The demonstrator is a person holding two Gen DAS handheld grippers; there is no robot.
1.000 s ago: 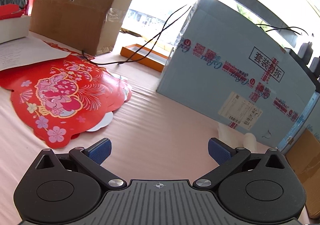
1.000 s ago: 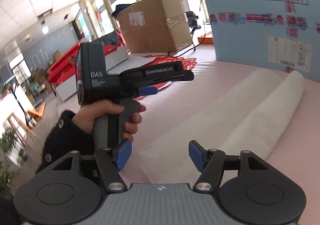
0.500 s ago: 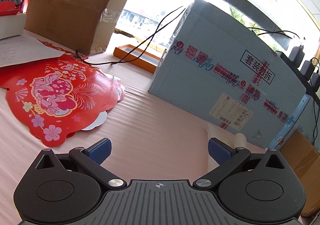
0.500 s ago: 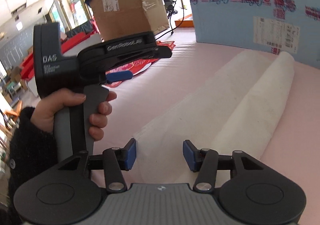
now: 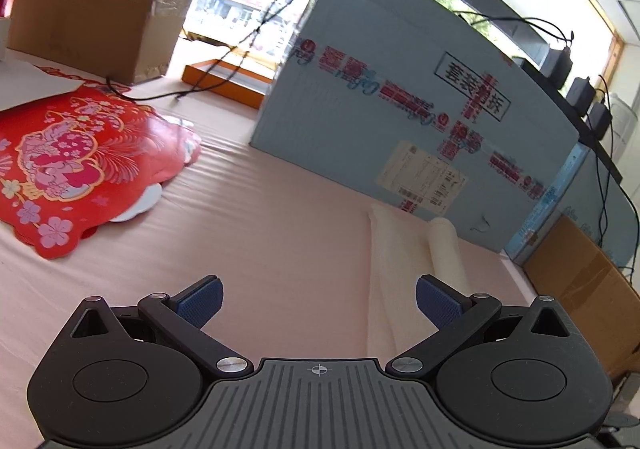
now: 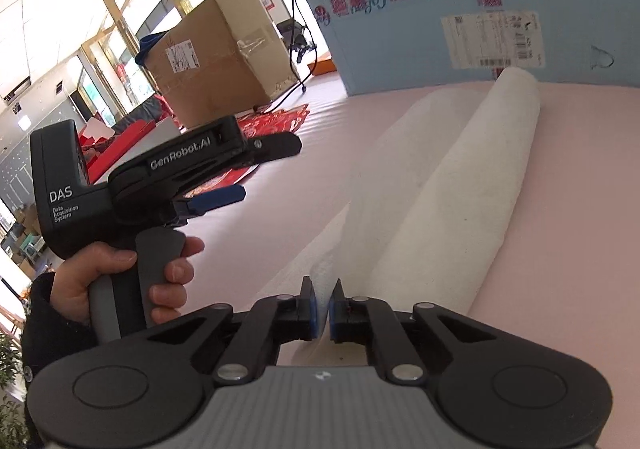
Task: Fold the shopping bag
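Right wrist shows right tool [image 6: 323, 307] pinching white bag [image 6: 452, 185], left wrist only left tool [image 5: 319, 303] wide open, empty.

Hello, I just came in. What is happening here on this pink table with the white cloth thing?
A person is folding a white shopping bag on the pink table, holding a hand-held gripper in each hand. The right hand-held gripper is shut on the bag's near edge. The left hand-held gripper is open and holds nothing, hovering beside the bag. The bag is partly rolled along one side, and its far end lies near a blue box.
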